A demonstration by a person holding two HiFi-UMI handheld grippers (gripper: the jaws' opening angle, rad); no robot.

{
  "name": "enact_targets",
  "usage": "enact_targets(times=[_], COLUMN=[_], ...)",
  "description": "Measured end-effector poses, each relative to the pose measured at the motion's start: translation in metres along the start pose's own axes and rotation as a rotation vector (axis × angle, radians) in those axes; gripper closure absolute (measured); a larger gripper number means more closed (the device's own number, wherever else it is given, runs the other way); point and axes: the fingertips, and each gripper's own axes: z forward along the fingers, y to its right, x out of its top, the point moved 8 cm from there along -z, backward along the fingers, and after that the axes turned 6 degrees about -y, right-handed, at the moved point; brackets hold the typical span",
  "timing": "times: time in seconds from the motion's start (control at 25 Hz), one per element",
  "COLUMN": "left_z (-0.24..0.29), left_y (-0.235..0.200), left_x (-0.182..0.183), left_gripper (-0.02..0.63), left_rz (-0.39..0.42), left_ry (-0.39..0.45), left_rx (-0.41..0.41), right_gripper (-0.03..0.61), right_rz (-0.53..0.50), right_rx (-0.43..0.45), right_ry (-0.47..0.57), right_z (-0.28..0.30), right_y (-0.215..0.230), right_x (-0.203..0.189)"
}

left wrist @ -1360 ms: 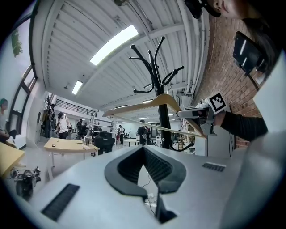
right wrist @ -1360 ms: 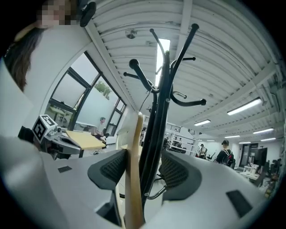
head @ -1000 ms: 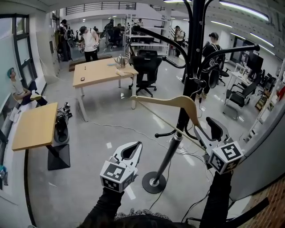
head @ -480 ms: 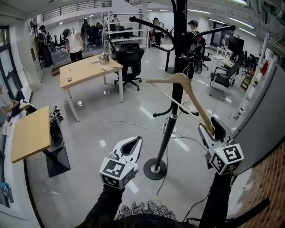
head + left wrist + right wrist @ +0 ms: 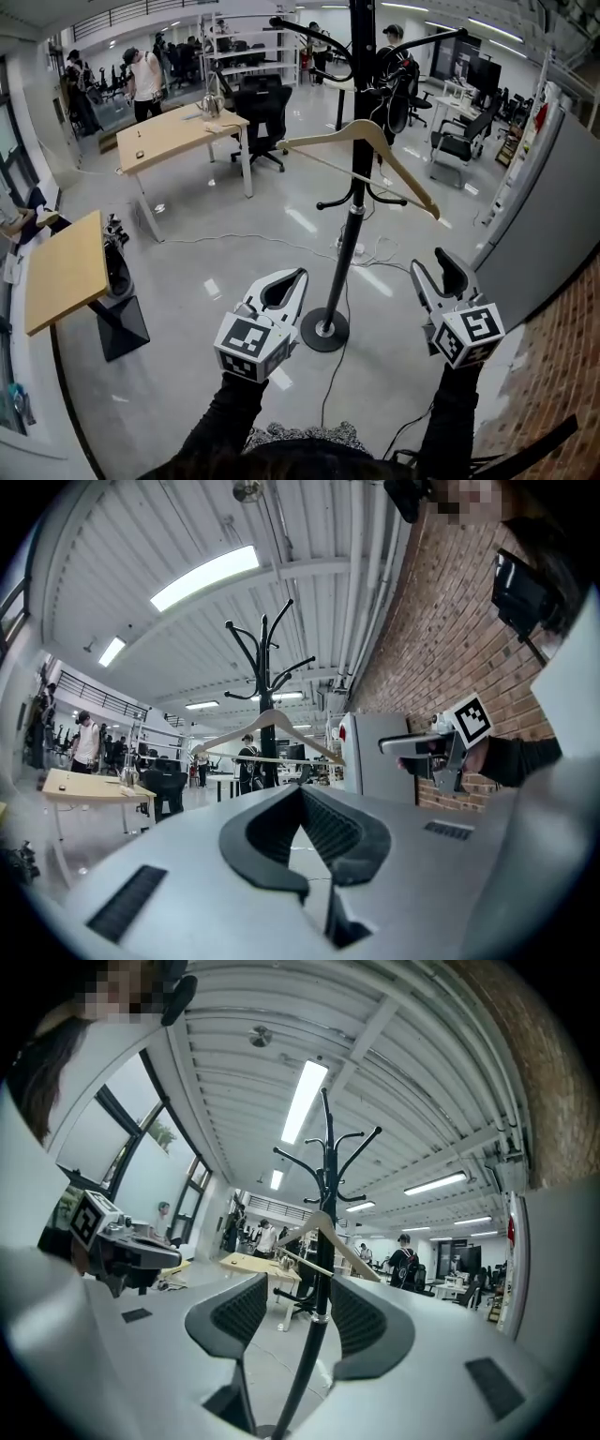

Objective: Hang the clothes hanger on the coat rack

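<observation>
The wooden clothes hanger [image 5: 323,137] hangs by its hook on the black coat rack [image 5: 354,225], tilted with its right end lower, and neither gripper touches it. My right gripper [image 5: 428,261] is open and empty, below and to the right of the hanger's low end. My left gripper [image 5: 300,274] is shut on nothing, left of the rack pole. In the left gripper view the hanger [image 5: 272,722] and rack [image 5: 265,667] stand beyond the closed jaws [image 5: 300,789]. The right gripper view shows the pole [image 5: 323,1176] and hanger [image 5: 323,1232] between the spread jaws [image 5: 295,1288].
The rack's round base [image 5: 325,330] sits on the floor with a cable [image 5: 281,248] trailing past it. Wooden tables [image 5: 183,136] [image 5: 66,272] and an office chair [image 5: 262,108] stand to the left and behind. A grey partition [image 5: 553,216] and brick wall [image 5: 562,375] close the right.
My right gripper held the hanger's low end before; it has let go and drawn back down. The hanger now hangs free on the rack. The left gripper stayed shut.
</observation>
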Motion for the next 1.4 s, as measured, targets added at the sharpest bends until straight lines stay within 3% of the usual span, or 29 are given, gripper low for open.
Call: enact_targets(times=[0.16,0.32,0.44,1.0,1.4], left_z=[-0.01,-0.022,-0.033,-0.097,-0.116], left_y=[0.022,0.048,0.072,0.154,0.179], left_x=[0.01,0.009,0.009,0.005,0.004], left_gripper=[0.606,0.606,0.606,0.606,0.606], left_rz=[0.002,0.021,0.029,0.039,0.045], left_ry=[0.023,0.035,0.041,0.003,0.023], left_rx=[0.001,0.018,0.016,0.037,0.056], right_gripper=[0.374,0.51,0.562,0.569,0.569], right_rz=[0.011,0.046,0.07,0.086,0.073], right_rx=[0.022,-0.013,-0.055,0.002,0.01], right_ry=[0.035,0.04,0.027,-0.008,-0.019], right_z=[-0.021,-0.053,-0.075,-0.15,-0.177], right_y=[-0.016,-0.027,-0.03,-0.079,-0.089], right_x=[-0.001,-0.007,-0.013,-0.029,-0.027])
